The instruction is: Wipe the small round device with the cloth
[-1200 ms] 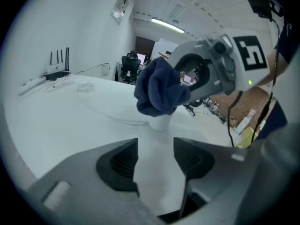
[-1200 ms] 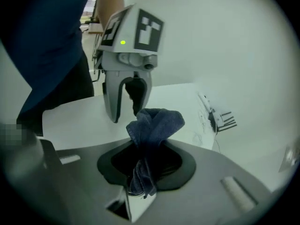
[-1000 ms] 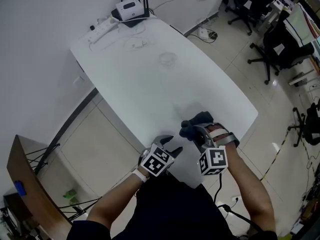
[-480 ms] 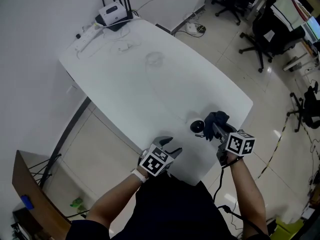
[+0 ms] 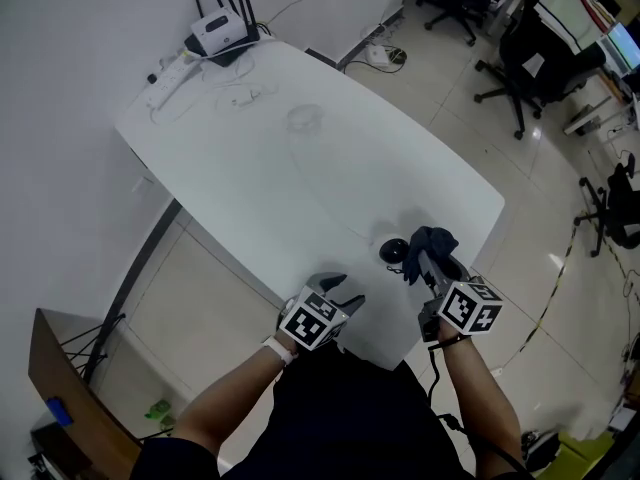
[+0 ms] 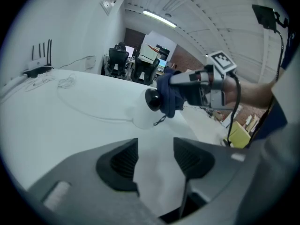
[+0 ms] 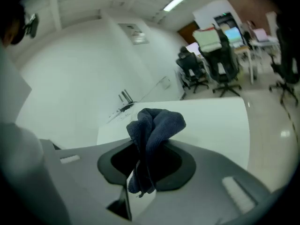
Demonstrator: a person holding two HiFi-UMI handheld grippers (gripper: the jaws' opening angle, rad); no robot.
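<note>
Shifted right and rolled over since a second ago, away from the left gripper (image 5: 340, 290): right gripper (image 5: 428, 264), jaws nearly together and pinching a bunched dark blue cloth (image 7: 152, 130) that sticks out past the tips. Held just beside the small round device (image 5: 394, 251), black, resting on the white table (image 5: 300, 168) near its front edge and no longer covered; contact between the two not clear. Left jaws wide apart with only bare tabletop between them, near the same edge, aimed toward device and cloth.
</note>
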